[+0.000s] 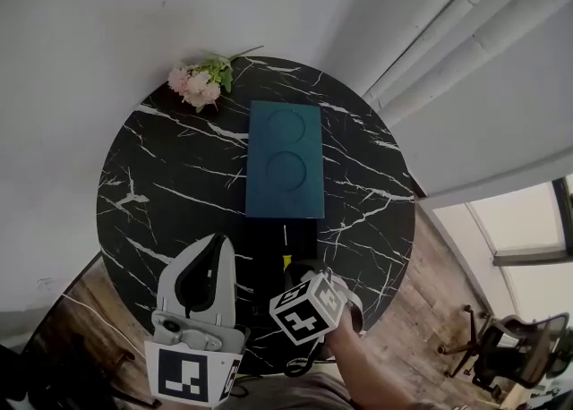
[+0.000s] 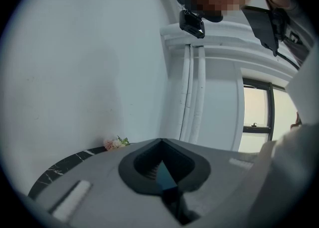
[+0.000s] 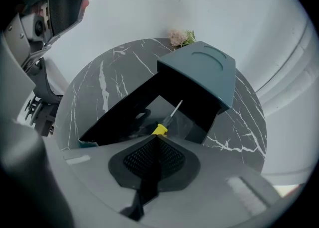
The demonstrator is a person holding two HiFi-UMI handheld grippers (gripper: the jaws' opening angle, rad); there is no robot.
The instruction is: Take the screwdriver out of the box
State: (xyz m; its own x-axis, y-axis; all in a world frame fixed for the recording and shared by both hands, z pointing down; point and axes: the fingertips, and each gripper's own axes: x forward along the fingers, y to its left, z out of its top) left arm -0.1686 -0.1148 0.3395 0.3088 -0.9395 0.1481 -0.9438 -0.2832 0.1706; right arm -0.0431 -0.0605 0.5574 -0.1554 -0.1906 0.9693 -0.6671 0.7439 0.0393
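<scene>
A round black marble bench (image 1: 143,175) is seen from above, with a small bunch of pink flowers (image 1: 201,84) at its far edge beside a white wall (image 1: 81,32). A box (image 1: 269,247) is set at the middle of the bench. Its teal lid (image 1: 285,159) is thrown open away from the person, so that the black inside is left bare for reaching in from the near side. The screwdriver (image 1: 286,260) is lying in this black inside, at its near end, with the yellow handle toward the person and the thin metal shaft pointed toward the lid. The right gripper (image 1: 303,272) is brought in low from the near edge and lined up with the handle. In the right gripper view its jaws are seen drawn together at the tip of the right gripper (image 3: 158,138), with the end of the yellow handle of the screwdriver (image 3: 160,129) apparently pinched between them. The handle seems to be chosen because it is the thickest and nearest part. The tool is not yet raised clear of the box. The left gripper (image 1: 218,240) is held off to the left of the box, apart from it and tilted up toward the wall, probably to be kept out of the way. Its jaws are closed on nothing, with only a thin teal sliver showing in the seam.
</scene>
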